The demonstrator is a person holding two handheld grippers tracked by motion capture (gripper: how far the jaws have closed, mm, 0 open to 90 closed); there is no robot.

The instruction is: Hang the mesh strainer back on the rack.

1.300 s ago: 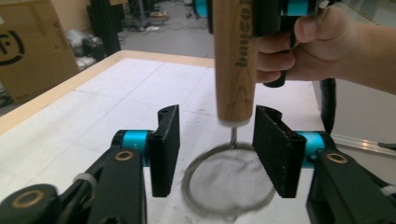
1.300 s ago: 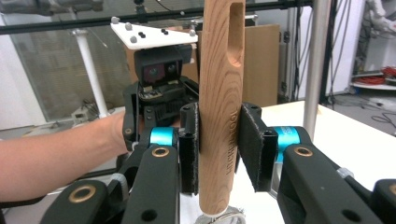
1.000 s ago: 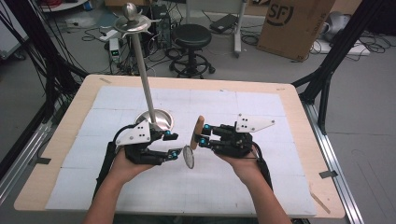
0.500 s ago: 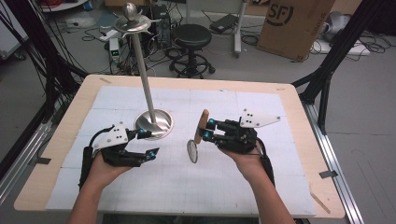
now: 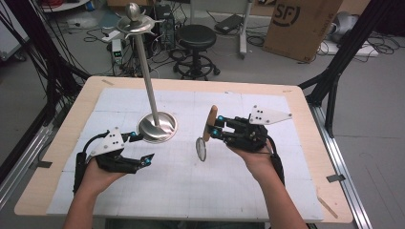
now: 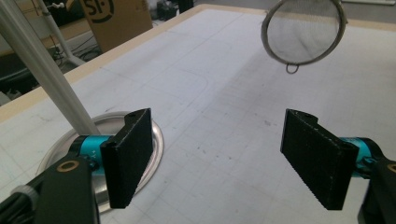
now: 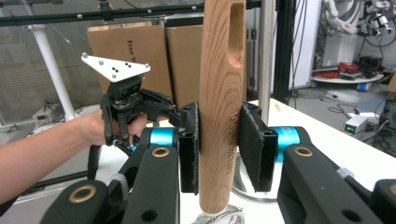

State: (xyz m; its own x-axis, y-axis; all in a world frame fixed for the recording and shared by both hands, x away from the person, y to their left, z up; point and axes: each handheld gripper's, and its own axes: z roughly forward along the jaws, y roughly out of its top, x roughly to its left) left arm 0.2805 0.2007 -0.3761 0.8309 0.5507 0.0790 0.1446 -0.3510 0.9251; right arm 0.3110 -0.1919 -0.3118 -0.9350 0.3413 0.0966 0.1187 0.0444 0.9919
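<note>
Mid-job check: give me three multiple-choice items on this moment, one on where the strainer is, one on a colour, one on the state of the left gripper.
1. Where is the strainer?
A. Hung on the stand's top
B. Held above the mat, right of the stand base
C. Lying flat beside the left gripper

2. What colour is the strainer's handle?
A. Light wood
B. Black
C. Blue

3. How do the fingers of the left gripper stand?
A. Shut on the stand's pole
B. Shut on the strainer
C. Apart, with nothing between them

Answers: 1 B, the right gripper clamps the handle and the mesh hangs below it, clear of the mat. 2 A, the right gripper view shows wood grain. 3 C, the left gripper view shows bare mat between the fingers, which have just been opening.
</note>
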